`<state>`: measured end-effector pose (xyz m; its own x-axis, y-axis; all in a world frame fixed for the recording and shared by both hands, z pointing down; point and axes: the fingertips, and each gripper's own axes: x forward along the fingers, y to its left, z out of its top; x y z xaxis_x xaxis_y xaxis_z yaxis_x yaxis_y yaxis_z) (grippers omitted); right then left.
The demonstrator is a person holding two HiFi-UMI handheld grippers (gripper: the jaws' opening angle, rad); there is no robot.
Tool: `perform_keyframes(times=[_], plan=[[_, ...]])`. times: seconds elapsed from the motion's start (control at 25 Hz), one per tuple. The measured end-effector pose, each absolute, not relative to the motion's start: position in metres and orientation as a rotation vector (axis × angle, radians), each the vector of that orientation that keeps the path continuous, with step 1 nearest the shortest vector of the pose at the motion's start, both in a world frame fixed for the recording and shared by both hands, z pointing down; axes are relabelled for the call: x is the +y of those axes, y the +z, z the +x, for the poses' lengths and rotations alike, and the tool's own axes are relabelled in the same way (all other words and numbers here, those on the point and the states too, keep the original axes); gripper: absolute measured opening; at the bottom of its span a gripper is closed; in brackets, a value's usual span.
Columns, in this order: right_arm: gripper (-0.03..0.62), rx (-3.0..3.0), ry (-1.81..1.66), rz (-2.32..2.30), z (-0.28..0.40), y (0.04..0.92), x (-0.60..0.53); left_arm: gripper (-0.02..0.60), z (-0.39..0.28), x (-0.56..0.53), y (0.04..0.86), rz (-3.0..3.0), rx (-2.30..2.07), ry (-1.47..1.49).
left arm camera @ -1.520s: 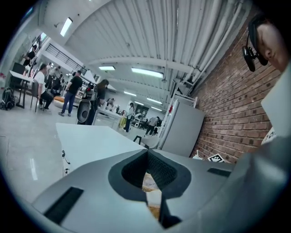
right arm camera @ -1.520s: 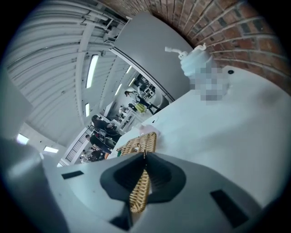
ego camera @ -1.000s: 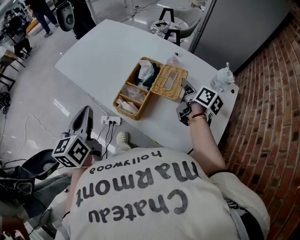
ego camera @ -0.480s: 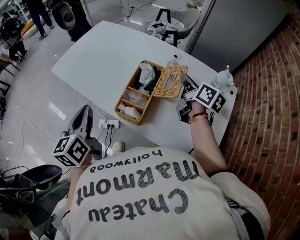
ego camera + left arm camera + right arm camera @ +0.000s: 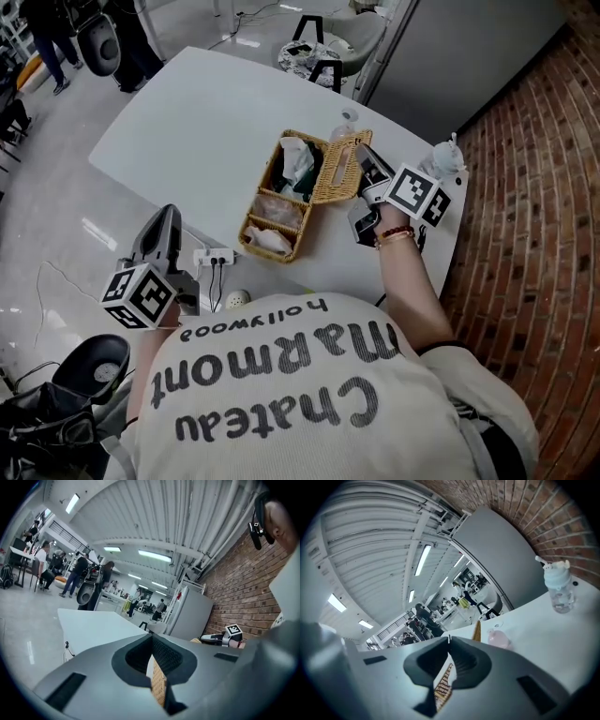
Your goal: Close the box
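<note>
- On table — wicker box, its lid tilted up, half raised.
- At lid's free edge, right gripper pinches it, jaws nearly closed.
- Off table's near edge, left gripper — jaws together, holding nothing.
- Near right gripper, bottle stands.

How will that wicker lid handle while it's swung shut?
Probably stiff: the lid stands tilted up, unbent, with the right hand-held gripper pinching one edge. Likely light, being thin woven wicker. The box may slide on the smooth table.
</note>
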<state>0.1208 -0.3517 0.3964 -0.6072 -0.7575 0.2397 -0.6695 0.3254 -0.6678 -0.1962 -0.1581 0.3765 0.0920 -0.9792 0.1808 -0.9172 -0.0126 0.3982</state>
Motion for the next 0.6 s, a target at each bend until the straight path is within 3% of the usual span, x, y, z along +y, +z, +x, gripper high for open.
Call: perform_keyframes(times=[0.6], plan=[[0.021, 2.402, -1.017, -1.539, 0.087, 0.383, -0.346, 0.000, -0.261, -0.201, 0.381, 2.071, -1.714, -0.181]])
